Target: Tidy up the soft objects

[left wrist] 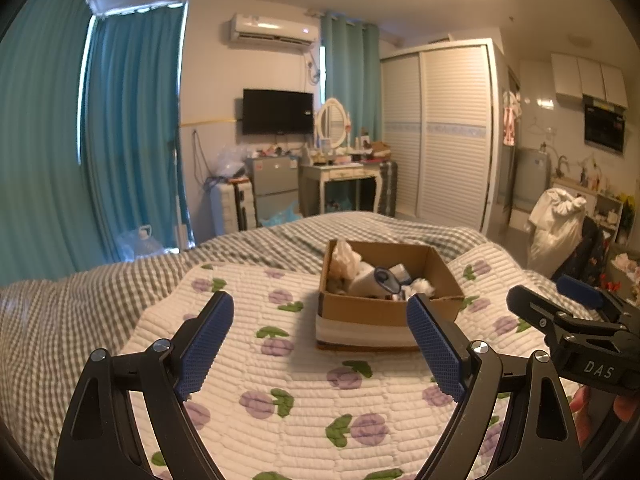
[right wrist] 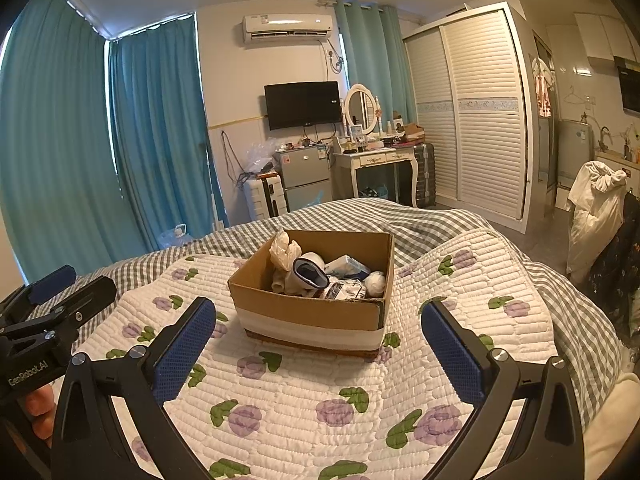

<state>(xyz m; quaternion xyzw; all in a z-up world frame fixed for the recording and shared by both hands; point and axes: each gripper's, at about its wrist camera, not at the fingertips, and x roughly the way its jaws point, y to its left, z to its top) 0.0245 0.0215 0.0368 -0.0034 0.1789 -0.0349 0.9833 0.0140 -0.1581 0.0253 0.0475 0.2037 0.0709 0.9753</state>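
Observation:
A brown cardboard box [left wrist: 360, 310] [right wrist: 304, 312] stands on a white quilt with purple flowers [left wrist: 280, 380] [right wrist: 320, 408]. It holds several soft things: a cream fluffy piece [left wrist: 346, 258] [right wrist: 284, 252], a white and navy rolled piece [left wrist: 376, 280] [right wrist: 308, 272], a white ball [right wrist: 375, 282]. My left gripper [left wrist: 320, 340] is open and empty, short of the box. My right gripper [right wrist: 320, 344] is open and empty, just short of the box front. Each gripper shows at the edge of the other's view [left wrist: 560, 312] [right wrist: 60, 300].
The quilt lies over a grey checked bed cover [left wrist: 80, 300] [right wrist: 440, 220]. Past the bed stand teal curtains [right wrist: 60, 140], a small fridge [right wrist: 306, 176], a dressing table [right wrist: 376, 160], a wardrobe [right wrist: 472, 112] and white clothes on a chair [right wrist: 592, 208].

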